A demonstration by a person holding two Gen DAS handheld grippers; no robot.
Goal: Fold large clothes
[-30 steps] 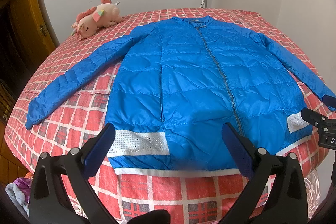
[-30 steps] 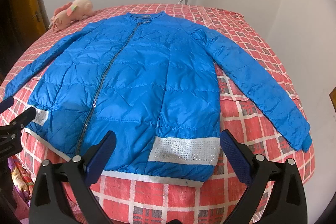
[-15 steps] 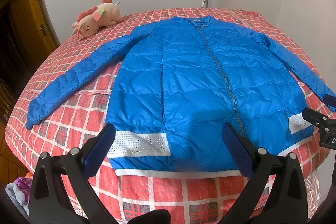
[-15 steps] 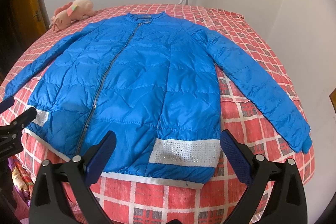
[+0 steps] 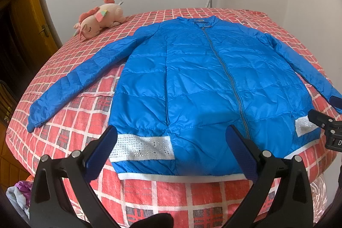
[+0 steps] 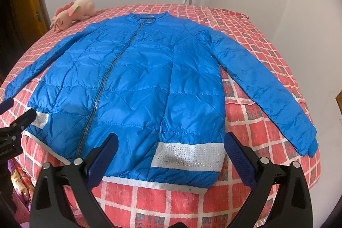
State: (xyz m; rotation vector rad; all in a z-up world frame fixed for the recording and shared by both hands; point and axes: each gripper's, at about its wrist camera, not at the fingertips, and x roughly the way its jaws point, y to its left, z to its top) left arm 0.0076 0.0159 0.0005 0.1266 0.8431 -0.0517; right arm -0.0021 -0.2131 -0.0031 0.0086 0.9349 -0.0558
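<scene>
So the blue puffer jacket (image 5: 203,82) is laid out flat, front up and zipped, on the red checked bedspread (image 5: 89,112), both sleeves spread out to the sides and the hem with its white dotted bands at the near edge of the bed. Left gripper (image 5: 171,150) and right gripper (image 6: 170,152) both hang just short of that hem, spread wide with nothing between the blue pads. There's a neck label at the collar (image 5: 199,20) but it's too small to read, and a pink plush toy (image 5: 98,20) sits near the wall.
</scene>
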